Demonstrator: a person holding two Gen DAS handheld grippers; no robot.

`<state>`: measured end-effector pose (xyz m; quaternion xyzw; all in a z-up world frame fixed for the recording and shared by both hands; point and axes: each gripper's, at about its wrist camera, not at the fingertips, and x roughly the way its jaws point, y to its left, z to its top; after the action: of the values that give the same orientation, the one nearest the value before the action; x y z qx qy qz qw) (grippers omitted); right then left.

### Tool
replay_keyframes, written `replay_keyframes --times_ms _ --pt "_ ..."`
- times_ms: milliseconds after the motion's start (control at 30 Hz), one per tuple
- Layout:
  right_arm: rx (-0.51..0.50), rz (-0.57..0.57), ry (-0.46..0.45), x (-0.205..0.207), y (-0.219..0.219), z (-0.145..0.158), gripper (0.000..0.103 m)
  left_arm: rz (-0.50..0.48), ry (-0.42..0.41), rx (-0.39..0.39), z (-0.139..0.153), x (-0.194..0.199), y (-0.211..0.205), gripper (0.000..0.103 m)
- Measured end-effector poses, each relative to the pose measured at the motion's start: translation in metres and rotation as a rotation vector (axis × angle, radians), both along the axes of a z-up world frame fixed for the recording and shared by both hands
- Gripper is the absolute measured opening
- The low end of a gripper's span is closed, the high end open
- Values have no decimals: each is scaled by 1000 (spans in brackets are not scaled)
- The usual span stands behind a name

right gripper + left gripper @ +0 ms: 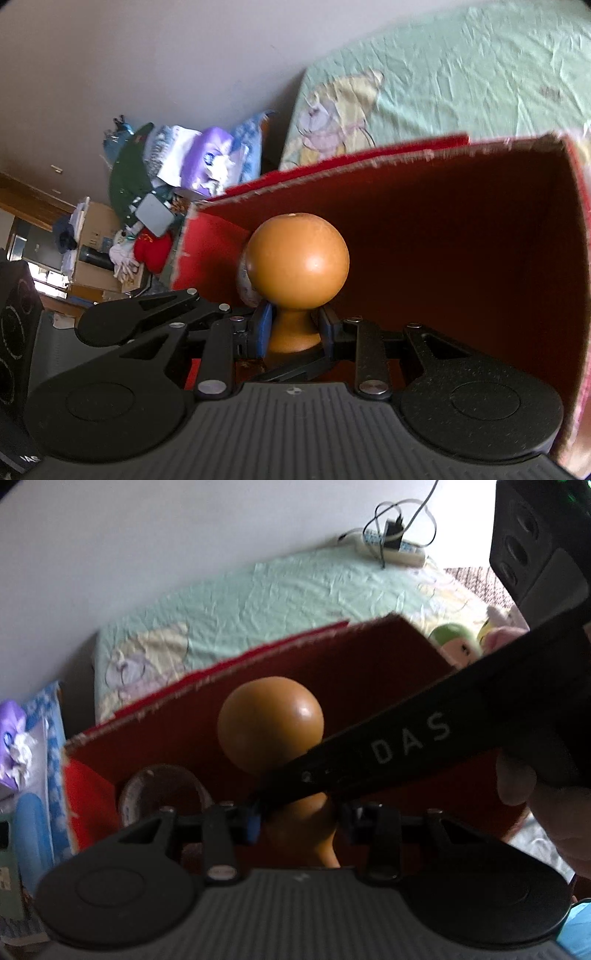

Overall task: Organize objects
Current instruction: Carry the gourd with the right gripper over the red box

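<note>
An orange wooden gourd (296, 258) with a round top and a narrow neck stands inside an open red cardboard box (461, 229). My right gripper (293, 326) is shut on the gourd's neck, blue pads on both sides. In the left wrist view the gourd (269, 723) shows in the same red box (369, 664). My left gripper (299, 818) sits around the gourd's lower neck, with its fingers close on both sides. The right gripper's black body (406, 746) crosses in front of it. A roll of clear tape (162, 794) lies in the box to the left.
The box rests on a bed with a pale green sheet (277, 594). A power strip with cables (395, 546) lies at the bed's far end. Plush toys (461, 642) sit behind the box. A cluttered pile of bags and boxes (155, 192) stands left of the bed.
</note>
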<state>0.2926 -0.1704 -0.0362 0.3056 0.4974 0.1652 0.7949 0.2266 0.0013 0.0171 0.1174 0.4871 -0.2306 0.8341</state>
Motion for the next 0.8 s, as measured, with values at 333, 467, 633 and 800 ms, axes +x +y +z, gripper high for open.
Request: replay_keyframes --times_ms 333,467,633,800 --pt "-6 6 98 18 10 -24 27 30 90 53 -27 18 3 43" --pt "-18 11 141 23 15 -35 26 38 131 72 -38 24 4 42" --pt "-14 12 182 26 14 -40 21 41 127 114 -41 23 3 46" --pt "-8 -3 178 25 12 -39 21 65 142 104 -43 24 11 45"
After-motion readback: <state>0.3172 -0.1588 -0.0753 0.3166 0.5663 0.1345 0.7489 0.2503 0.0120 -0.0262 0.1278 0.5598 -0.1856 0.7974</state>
